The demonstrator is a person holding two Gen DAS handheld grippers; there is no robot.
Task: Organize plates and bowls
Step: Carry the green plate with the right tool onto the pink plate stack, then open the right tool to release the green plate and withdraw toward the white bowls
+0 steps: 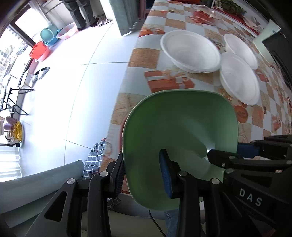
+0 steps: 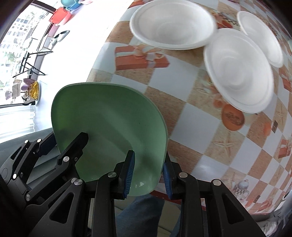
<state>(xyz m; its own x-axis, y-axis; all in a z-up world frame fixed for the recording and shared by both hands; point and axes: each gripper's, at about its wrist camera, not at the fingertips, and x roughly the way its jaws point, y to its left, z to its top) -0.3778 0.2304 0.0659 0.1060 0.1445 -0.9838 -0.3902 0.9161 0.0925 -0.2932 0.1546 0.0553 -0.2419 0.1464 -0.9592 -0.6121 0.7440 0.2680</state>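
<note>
A green squarish bowl (image 1: 178, 131) hangs over the table's near edge, held by both grippers. My left gripper (image 1: 142, 171) is shut on its left rim, one finger inside and one outside. My right gripper (image 2: 148, 173) is shut on its right rim in the same way; the bowl also shows in the right wrist view (image 2: 109, 124). Each gripper appears in the other's view, the right one in the left wrist view (image 1: 237, 160) and the left one in the right wrist view (image 2: 69, 151). Three white foam bowls (image 1: 189, 51) (image 1: 239, 78) (image 1: 240, 49) sit close together farther back on the table.
The table has a checkered orange and white cloth (image 1: 160, 82). A clear container with red contents (image 1: 204, 15) stands at the far end. To the left is white tiled floor (image 1: 73, 82) with plastic basins (image 1: 54, 32) near a window. A grey chair back (image 1: 36, 182) is near left.
</note>
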